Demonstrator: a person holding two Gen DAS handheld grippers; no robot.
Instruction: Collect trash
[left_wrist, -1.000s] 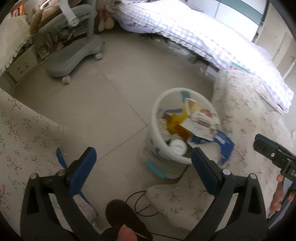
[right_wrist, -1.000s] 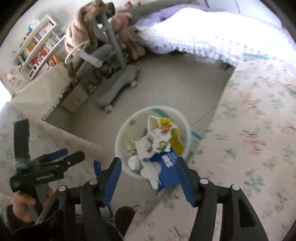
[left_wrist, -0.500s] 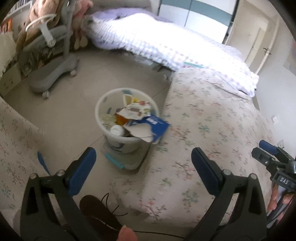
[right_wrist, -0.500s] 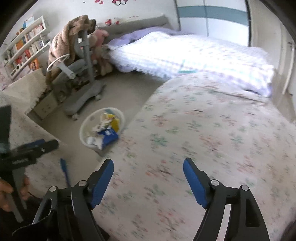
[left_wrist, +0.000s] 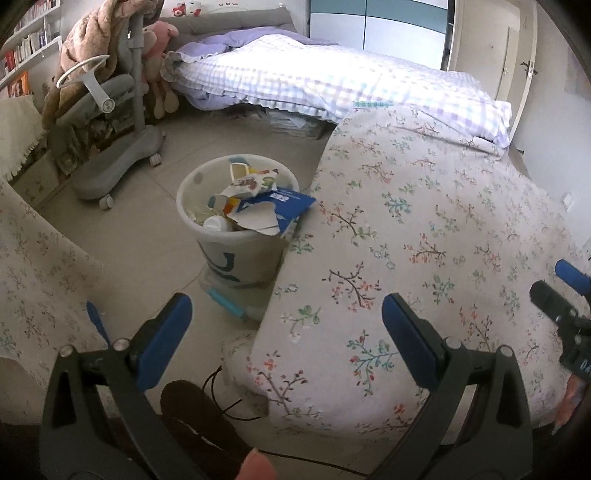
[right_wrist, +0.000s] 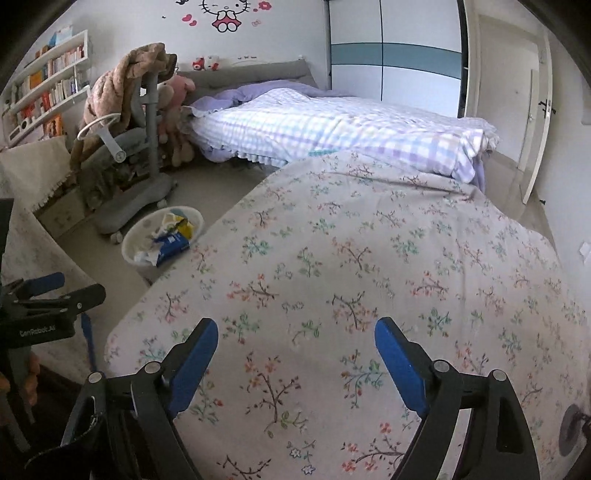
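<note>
Bin (left_wrist: 236, 221) on floor, touching edge of floral bedspread (left_wrist: 424, 229), heaped past rim; blue packet (left_wrist: 284, 203) overhangs bedspread side. Left tongs (left_wrist: 286, 339) wide, empty. Right tongs (right_wrist: 295, 362) opening, nothing between them, above bare bedspread. No loose trash visible on bedspread. Judgement: search next; hold tongs wide; later drop-offs central, clear of overhanging packet.

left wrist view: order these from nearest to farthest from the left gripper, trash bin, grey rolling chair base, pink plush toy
From the left gripper:
1. Trash bin, on the floor just ahead, against the floral-covered bed's edge.
2. Grey rolling chair base, farther back on the left.
3. Pink plush toy, farthest, upper left by the headboard of the checked bed.
</note>
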